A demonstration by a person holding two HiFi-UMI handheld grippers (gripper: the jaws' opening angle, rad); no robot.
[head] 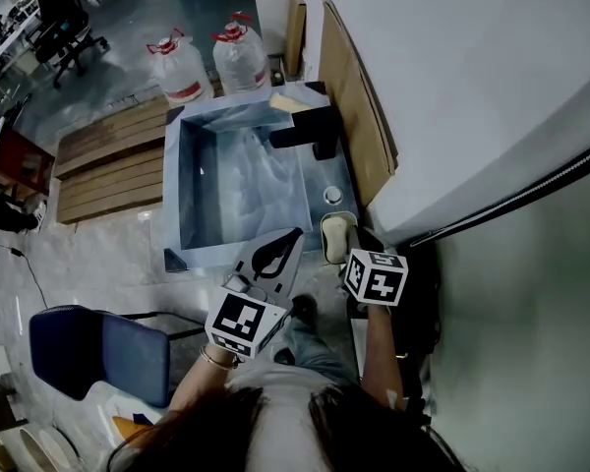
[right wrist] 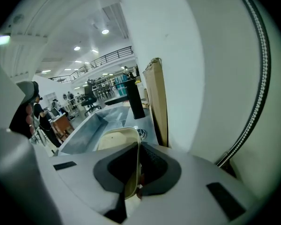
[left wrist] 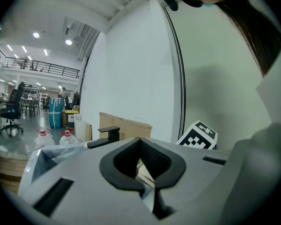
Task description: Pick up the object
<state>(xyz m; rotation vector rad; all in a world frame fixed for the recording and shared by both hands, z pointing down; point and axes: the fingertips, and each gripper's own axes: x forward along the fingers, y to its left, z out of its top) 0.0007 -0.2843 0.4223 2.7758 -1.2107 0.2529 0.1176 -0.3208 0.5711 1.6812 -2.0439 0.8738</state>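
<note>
Cream dish (head: 336,234): I see it at the near right corner of the sink (head: 174,190), just this side of a round metal fitting (head: 332,196). I cannot tell whether it rests there or is raised.
Right gripper (head: 347,251): in my right gripper view the jaws are clamped on the dish's thin side wall (right wrist: 113,142), which stands upright between them (right wrist: 136,159).
Right arm: forearm straight ahead along my right side, marker cube (head: 376,275) on top, near the white wall.
Left gripper (head: 295,234): jaws together with nothing between them (left wrist: 141,144). It points up and to the right toward the dish, over the sink's near edge.
Left arm: forearm angled inward, with a bracelet (head: 216,359) at the wrist.
Beyond: black faucet (head: 310,126) at the far right of the sink, cardboard (head: 354,106) leaning on the wall.
</note>
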